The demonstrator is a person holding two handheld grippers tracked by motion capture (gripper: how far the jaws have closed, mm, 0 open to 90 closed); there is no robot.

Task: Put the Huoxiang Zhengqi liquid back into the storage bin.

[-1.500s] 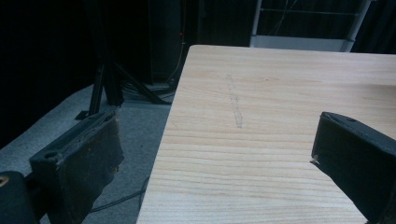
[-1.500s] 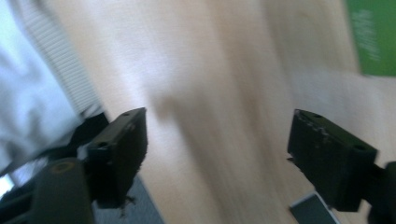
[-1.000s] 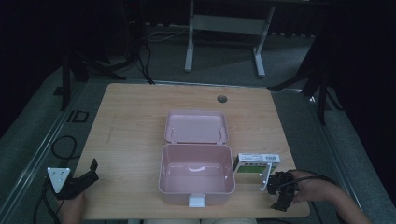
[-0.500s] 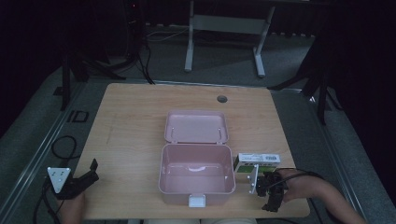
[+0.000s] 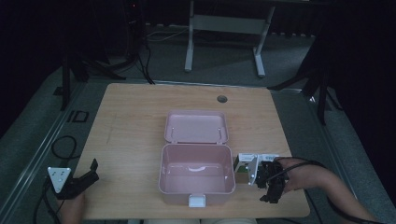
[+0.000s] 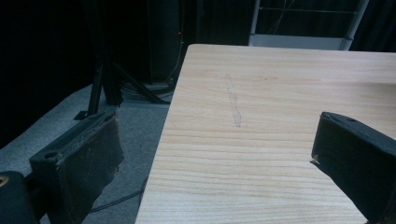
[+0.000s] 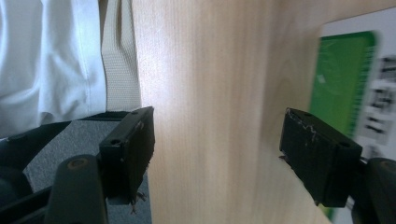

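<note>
An open pink box [image 5: 196,169] stands mid-table with its lid [image 5: 195,127] laid back behind it; only a pale handle shape shows inside. A white and green carton [image 5: 261,158] lies just right of the box. My right gripper [image 5: 272,191] hovers at the carton's near side, tilted toward the table, jaws open and empty. In the right gripper view the right gripper [image 7: 217,126] frames bare wood, with the carton [image 7: 348,79] beside the right jaw. My left gripper [image 5: 88,177] rests at the front left corner, open. In its own view the left gripper [image 6: 217,126] holds nothing.
The wooden table [image 5: 135,121] has a round cable hole [image 5: 222,99] at the back. White clothing [image 7: 51,56] and a beige strap [image 7: 119,56] lie past the table's near edge. A metal stand [image 5: 224,28] and cables sit on the floor behind.
The right hand and its gripper have shifted a little to the left along the carton's near side and lifted slightly. The left gripper, the box and the carton stay where they were.
</note>
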